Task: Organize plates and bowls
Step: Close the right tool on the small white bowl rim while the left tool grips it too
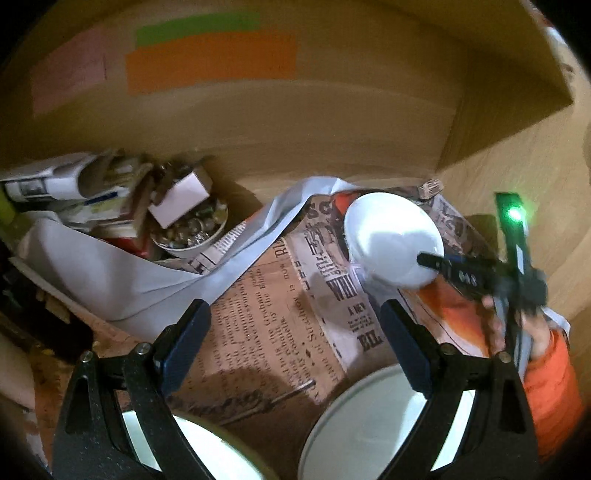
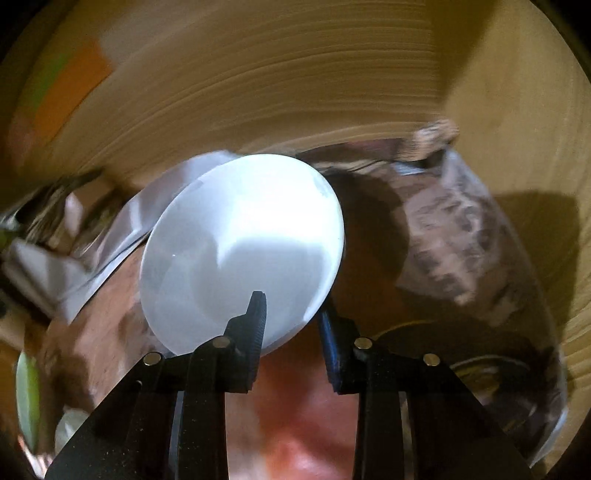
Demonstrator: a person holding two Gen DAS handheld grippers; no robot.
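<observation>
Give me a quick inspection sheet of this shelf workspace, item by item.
Surface: wooden shelf lined with printed newspaper.
Job's things: small white bowl, tilted; two white plates at the lower edge, left one, right one.
Clutter: bowl of small metallic bits; papers and boxes.
Grippers: right gripper shut on the small white bowl's rim; left gripper open, empty.
Cables: nothing seen.
Surroundings: wooden back wall with orange paper label and green paper strip.

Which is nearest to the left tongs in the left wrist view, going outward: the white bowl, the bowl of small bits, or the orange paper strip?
From the left tongs:
1. White bowl, ahead and right, on the newspaper.
2. Bowl of small bits, ahead and left among clutter.
3. Orange paper strip, on the back wall, farthest.
</observation>
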